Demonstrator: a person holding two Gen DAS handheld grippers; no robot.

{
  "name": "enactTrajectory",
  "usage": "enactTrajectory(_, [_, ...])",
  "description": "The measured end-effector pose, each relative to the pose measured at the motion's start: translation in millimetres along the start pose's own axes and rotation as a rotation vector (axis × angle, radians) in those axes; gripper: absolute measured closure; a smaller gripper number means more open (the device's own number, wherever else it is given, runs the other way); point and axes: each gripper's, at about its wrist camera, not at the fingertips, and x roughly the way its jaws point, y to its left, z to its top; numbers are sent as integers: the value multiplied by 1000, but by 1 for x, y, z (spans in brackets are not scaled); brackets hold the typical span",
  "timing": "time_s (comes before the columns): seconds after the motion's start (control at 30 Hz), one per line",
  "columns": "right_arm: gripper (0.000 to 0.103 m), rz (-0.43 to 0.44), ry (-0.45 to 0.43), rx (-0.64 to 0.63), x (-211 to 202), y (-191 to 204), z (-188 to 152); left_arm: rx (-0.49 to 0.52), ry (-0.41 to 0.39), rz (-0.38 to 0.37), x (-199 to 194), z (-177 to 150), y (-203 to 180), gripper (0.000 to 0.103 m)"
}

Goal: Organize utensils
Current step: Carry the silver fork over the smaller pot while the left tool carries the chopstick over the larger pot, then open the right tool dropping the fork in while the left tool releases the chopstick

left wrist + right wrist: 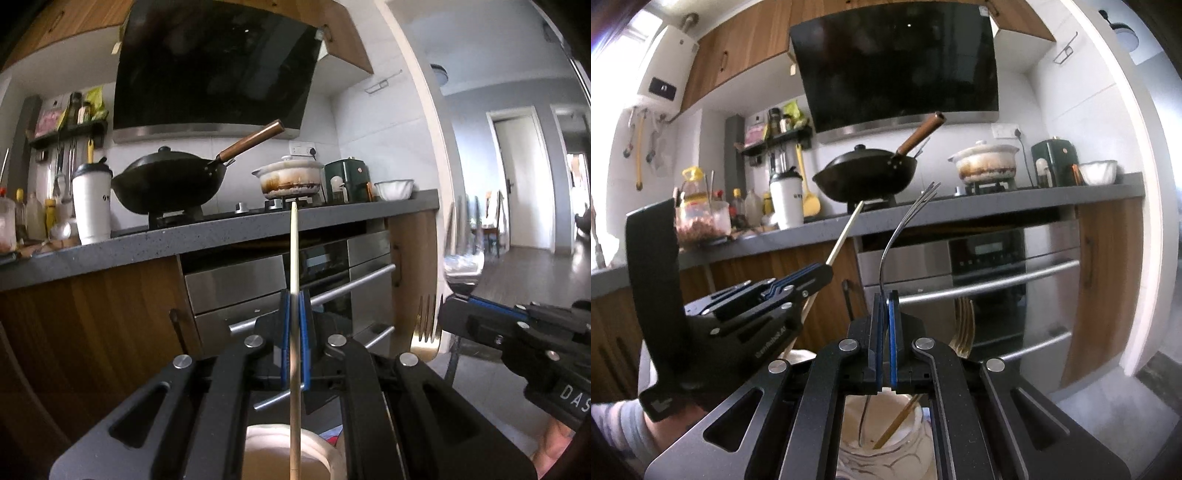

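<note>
Standing nearest below both tongs, the cream holder (882,450) waits; the left tongs (294,325) are clenched on an upright chopstick (294,258), the right tongs (885,325) on a fork (905,229), long axes vertical, lower ends over the holder, with the desk (960,218) far behind.

White letters "DAS" on right hand-held gripper (441,308), cut off at the picture edge

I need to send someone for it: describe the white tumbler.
Start at the black wok with the wooden handle on the grey stone counter. Just left of it stands the tall white tumbler with a black lid, towering over the small condiment bottles beside it.
</note>
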Motion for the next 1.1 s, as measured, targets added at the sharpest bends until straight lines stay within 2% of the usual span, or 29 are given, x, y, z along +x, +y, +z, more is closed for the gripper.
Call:
enactTrajectory(0.37, [100,12,102,-16,21,2,-24,5,42,1,-30,-21,-1,98])
enactTrajectory(0.77, [99,43,222,-3,42,9,-45,-45,134,38,-24,-34,16,96])
enactTrajectory(0.8, [99,46,229,-2,43,9,-46,-47,134,35,-24,-34,16,94])
enactTrajectory(0.83, [99,50,238,-2,44,9,-47,-48,132,33,-26,-33,16,85])
enactTrajectory(0.87, [99,52,246,-3,45,10,-48,-47,126,36,-27,-32,15,80])
enactTrajectory(0.9, [99,51,251,-4,46,10,-49,-44,116,43,-29,-30,14,70])
enactTrajectory(0.97, [98,52,257,-7,47,11,-50,-38,103,47,-33,-27,13,64])
enactTrajectory(1.07, [89,51,256,-5,47,12,-51,-43,87,61,-38,-23,14,52])
enactTrajectory(1.1, [83,52,252,-5,46,12,-50,-48,82,65,-41,-23,14,49])
